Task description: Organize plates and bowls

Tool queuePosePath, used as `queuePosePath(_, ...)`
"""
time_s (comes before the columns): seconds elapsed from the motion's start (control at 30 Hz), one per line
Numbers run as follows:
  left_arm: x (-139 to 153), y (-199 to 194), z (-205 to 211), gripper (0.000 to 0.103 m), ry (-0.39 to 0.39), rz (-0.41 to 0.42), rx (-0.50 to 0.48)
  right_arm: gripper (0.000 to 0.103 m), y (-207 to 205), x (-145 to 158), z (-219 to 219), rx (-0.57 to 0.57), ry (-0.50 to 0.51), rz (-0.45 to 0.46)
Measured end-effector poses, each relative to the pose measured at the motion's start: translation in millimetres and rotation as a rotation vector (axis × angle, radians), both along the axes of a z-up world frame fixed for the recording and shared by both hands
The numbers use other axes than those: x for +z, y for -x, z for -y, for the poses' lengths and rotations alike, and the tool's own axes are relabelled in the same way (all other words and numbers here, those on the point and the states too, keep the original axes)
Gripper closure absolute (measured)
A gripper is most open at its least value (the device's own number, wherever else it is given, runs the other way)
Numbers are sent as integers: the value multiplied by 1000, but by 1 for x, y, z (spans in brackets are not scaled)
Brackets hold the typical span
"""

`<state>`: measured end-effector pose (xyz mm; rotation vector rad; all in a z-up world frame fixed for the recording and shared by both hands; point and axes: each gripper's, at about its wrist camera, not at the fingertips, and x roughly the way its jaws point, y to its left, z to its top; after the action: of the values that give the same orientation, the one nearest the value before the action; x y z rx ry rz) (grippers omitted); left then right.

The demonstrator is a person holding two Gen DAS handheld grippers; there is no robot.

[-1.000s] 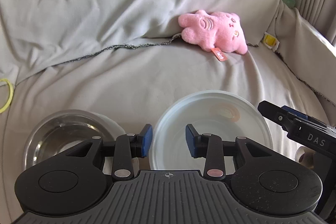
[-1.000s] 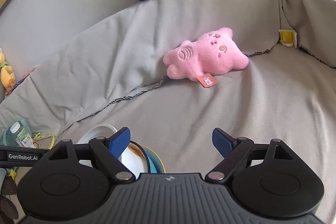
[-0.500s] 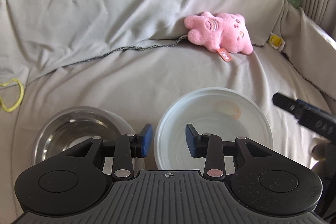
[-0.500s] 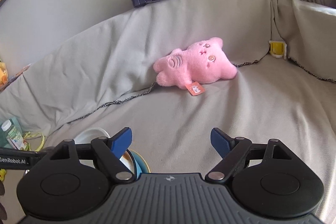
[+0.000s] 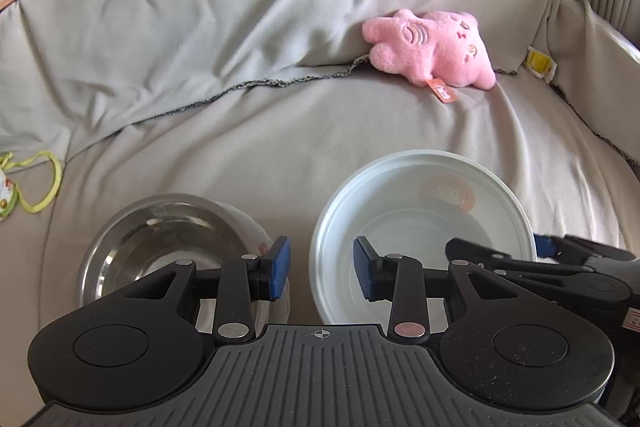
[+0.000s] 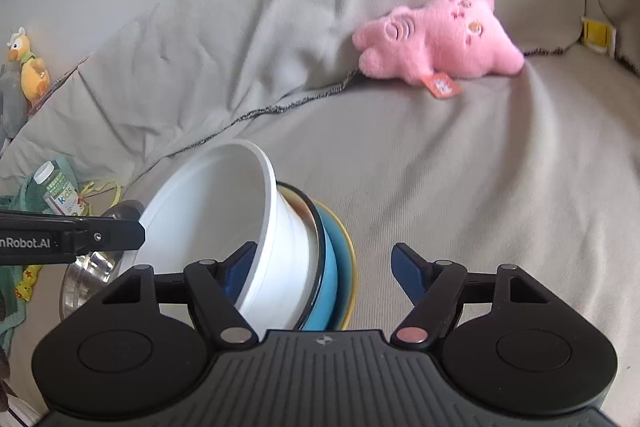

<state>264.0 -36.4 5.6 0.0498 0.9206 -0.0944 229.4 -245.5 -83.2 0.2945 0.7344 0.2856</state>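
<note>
Two hand-held grippers are at work over a sofa draped in a grey cover (image 5: 280, 131), and both sit low in front of your bowls. Your left hand-held gripper (image 5: 322, 269) hangs with its jaws partly apart and nothing between them; its blue pads (image 5: 280, 267) straddle the gap between a steel bowl (image 5: 160, 239) on the left and a white bowl (image 5: 420, 219) on the right, the right pad reaching over the white bowl's near rim without clearly touching it. Seen from your right wrist, the white bowl (image 6: 240, 223) stands tilted on its side, nested into a stack that shows a dark-rimmed dish, a blue bowl (image 6: 330, 267) and a yellow rim (image 6: 352, 267) behind it. Your right hand-held gripper (image 6: 320, 273) has that stack between its fingers: the left finger is inside the white bowl's mouth, the right finger (image 6: 408, 275) stands apart from the yellow rim with cover showing between them. Its jaws are closing, but the pads do not yet press on the stack. From the left wrist view that gripper (image 5: 560, 267) comes in just beside the white bowl's right edge. Further back, a pink plush toy (image 5: 432, 51) lies against the backrest, well apart from the bowls.
</note>
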Motion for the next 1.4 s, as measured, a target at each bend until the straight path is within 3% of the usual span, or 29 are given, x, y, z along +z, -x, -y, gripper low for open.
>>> queuePosePath(0.2, -12, -13, 2, 60, -22, -63, 5, 36, -7, -27, 23, -1, -149, -63)
queuePosePath(0.37, -33, -32, 9, 62, -40, -133, 6, 43, -10, -36, 27, 76, -250, -83)
queuePosePath(0.53, -54, -45, 11, 63, 8, -196, -18, 45, -11, -37, 25, 84, -260, -92)
queuePosePath(0.6, -60, -47, 13, 58, 32, -215, -40, 45, -13, -38, 24, 93, -273, -109)
queuePosePath(0.77, -62, -51, 13, 55, 43, -223, -55, 41, -18, -44, 19, 141, -312, -195)
queuePosePath(0.9, -62, -53, 11, 55, 61, -235, -45, 40, -18, -43, 15, 145, -302, -206)
queuePosePath(1.0, -60, -51, 11, 54, 77, -238, -29, 48, -18, -41, 17, 131, -307, -219)
queuePosePath(1.13, -61, -42, 21, 45, 57, -262, -59, 56, -20, -38, 26, 144, -313, -240)
queuePosePath(1.27, -65, -37, 29, 45, 25, -262, -90, 57, -21, -35, 36, 129, -298, -214)
queuePosePath(1.4, -70, -40, 33, 34, 25, -281, -78, 56, -15, -30, 35, 109, -269, -190)
